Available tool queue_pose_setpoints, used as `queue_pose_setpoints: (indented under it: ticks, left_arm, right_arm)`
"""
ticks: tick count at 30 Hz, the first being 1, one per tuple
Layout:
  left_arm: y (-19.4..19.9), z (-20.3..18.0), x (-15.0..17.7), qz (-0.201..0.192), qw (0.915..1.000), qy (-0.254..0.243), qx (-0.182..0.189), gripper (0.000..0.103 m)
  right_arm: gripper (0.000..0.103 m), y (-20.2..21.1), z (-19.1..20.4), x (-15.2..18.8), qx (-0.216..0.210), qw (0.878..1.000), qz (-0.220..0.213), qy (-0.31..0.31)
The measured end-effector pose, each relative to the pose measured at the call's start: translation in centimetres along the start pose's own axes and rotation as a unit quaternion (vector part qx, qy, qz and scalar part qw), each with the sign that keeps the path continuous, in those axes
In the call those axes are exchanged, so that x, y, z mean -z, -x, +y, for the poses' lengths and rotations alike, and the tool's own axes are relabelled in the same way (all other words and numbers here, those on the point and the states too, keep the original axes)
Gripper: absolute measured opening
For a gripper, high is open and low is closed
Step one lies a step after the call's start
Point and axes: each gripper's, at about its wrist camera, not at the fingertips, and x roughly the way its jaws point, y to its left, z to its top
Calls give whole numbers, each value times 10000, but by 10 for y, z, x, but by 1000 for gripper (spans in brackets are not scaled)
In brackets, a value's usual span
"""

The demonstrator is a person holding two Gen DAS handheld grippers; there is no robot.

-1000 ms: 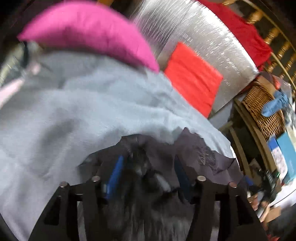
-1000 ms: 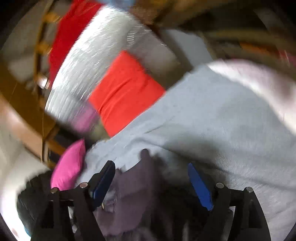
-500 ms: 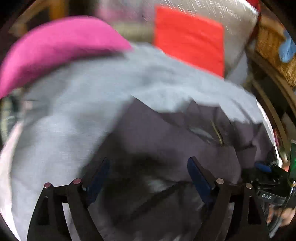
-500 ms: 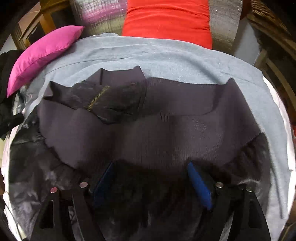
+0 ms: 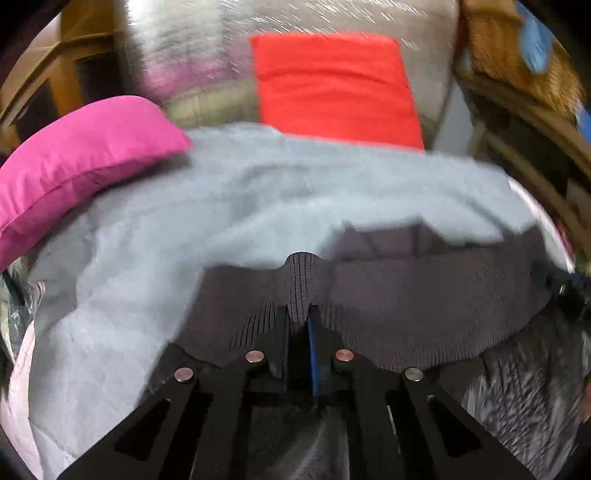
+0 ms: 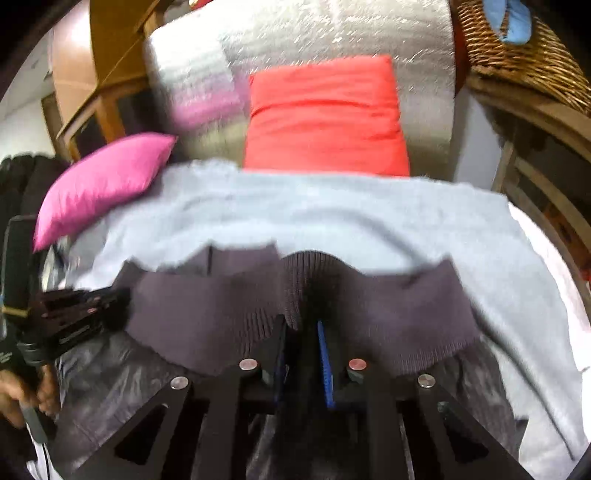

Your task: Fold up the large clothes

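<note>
1. Left wrist view: left gripper (image 5: 299,321) has its jaws closed tight on a pinched-up ridge of the ribbed hem (image 5: 424,295) of the jacket (image 5: 509,398). Fabric bunches up between the pads.
2. Right wrist view: right gripper (image 6: 301,328) likewise clamped shut on a raised fold of the same ribbed hem (image 6: 207,314), knit poking up above the fingertips.
3. Jacket look: dark charcoal-purple, wide ribbed knit band along the far edge, shinier crinkled dark body (image 6: 110,384) nearer the cameras. Frames are blurry, finer detail not readable.
4. Jacket location: spread flat on a light grey blanket (image 5: 258,199) covering the work surface, directly in front of both grippers, hem edge facing the cushions.
5. Left gripper also shows at the left edge of the right view (image 6: 122,301), held by a hand (image 6: 22,395), on the hem's left end.
6. Containers: one wicker basket (image 6: 517,55) top right on wooden furniture; something blue (image 6: 513,18) sits in or on it, cannot tell what.
7. Counts: one jacket, one grey blanket, one pink cushion (image 5: 81,158), one red cushion (image 5: 336,88), one silvery padded backrest (image 6: 332,33) behind them, one basket, two grippers.
</note>
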Motion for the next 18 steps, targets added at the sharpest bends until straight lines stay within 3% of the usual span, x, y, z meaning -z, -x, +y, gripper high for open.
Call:
queue_pose_setpoints:
  ticks: [2, 4, 5, 6, 7, 9, 10, 11, 13, 15, 18]
  left_arm:
    - [-15, 3, -7, 59, 9999, 65, -120, 9]
    - [-40, 2, -2, 359, 9986, -33, -378, 12]
    - [-51, 2, 3, 560, 9976, -28, -417, 18]
    - [-54, 3, 6, 604, 9974, 16, -403, 19]
    - [-48, 6, 8, 493, 9982, 68, -326, 20]
    - [-31, 14, 12, 421, 9985, 216, -278, 42]
    - [-19, 21, 16, 411, 9981, 323, -337, 57]
    - [-10, 24, 20, 325, 9982, 361, -346, 58]
    - [26, 33, 36, 23, 9989, 252, -393, 59]
    - [53, 34, 56, -16, 9970, 30, -779, 67]
    - [84, 32, 90, -107, 9949, -216, -980, 70]
  right_arm:
    - [17, -28, -2, -4, 131, 9998, 149, -87]
    - [18, -62, -6, -1, -20, 9965, 763, -329]
    - [19, -63, -13, 0, -133, 9953, 809, -514]
    - [21, -59, -18, -2, -297, 9945, 740, -682]
    - [30, -50, -24, -2, -534, 9921, 682, -904]
    - [45, -28, -42, 1, -882, 9845, 598, -1396]
    - [72, -13, -51, 4, -978, 9816, 510, -1561]
    - [80, 5, -59, 10, -999, 9802, 305, -1684]
    - [80, 36, -69, 20, -955, 9806, -4, -1715]
    - [80, 61, -77, 32, -789, 9832, -43, -1645]
    - [80, 89, -84, 60, -318, 9902, -16, -1358]
